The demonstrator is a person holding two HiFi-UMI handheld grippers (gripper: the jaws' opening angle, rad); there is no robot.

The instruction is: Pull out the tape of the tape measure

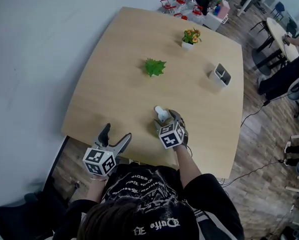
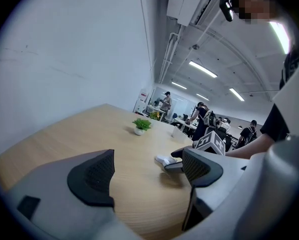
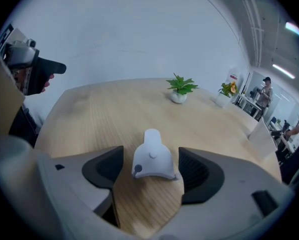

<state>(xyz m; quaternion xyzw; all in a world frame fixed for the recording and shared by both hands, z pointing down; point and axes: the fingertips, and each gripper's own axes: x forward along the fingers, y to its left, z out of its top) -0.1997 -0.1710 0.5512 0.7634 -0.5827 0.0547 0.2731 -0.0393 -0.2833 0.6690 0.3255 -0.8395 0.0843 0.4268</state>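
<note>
Lying flat on the wooden table: one white tape measure, set between the parted jaws of the right gripper. A strip of bare wood shows on either side and neither pad touches it. Its narrow end points away from the gripper. Left gripper: jaws wide apart with only tabletop between them, held at the near table edge, well to the left of the tape measure. From overhead, the right gripper's marker cube covers the tape measure's near half. The tape's end cannot be made out in any view. Further up the table: green plant, potted flowers, white box.
</note>
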